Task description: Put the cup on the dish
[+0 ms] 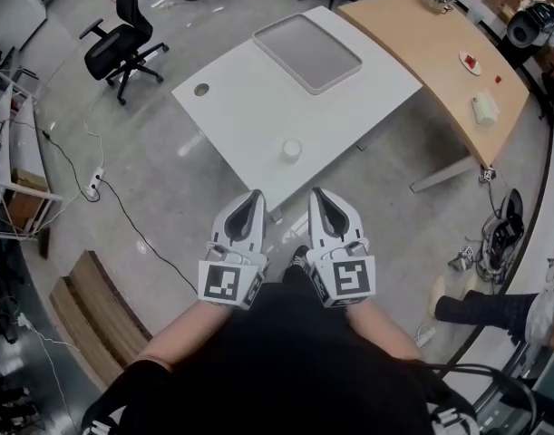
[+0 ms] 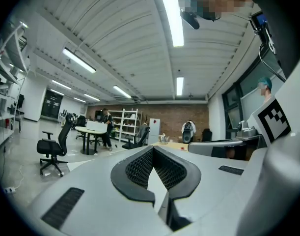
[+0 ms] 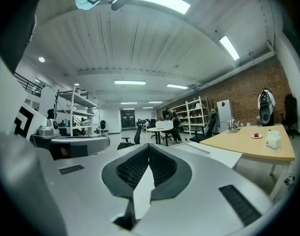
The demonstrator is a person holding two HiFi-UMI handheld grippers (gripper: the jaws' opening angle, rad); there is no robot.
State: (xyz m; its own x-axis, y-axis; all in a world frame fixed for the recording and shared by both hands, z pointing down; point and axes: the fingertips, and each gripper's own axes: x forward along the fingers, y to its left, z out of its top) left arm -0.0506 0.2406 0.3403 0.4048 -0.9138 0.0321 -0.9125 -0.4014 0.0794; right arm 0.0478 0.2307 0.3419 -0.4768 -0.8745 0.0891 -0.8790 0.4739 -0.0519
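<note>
Left gripper (image 1: 252,198) and right gripper (image 1: 320,196) were closed, empty. At 12 o'clock the cup (image 1: 292,149) stood by the table (image 1: 240,107) edge, with open floor (image 1: 159,198) on both sides.

place: open office-lab | evidence: swivel chair (image 1: 122,43); white desk (image 1: 240,116); metal shelving (image 3: 73,109); brick wall (image 3: 243,102)
</note>
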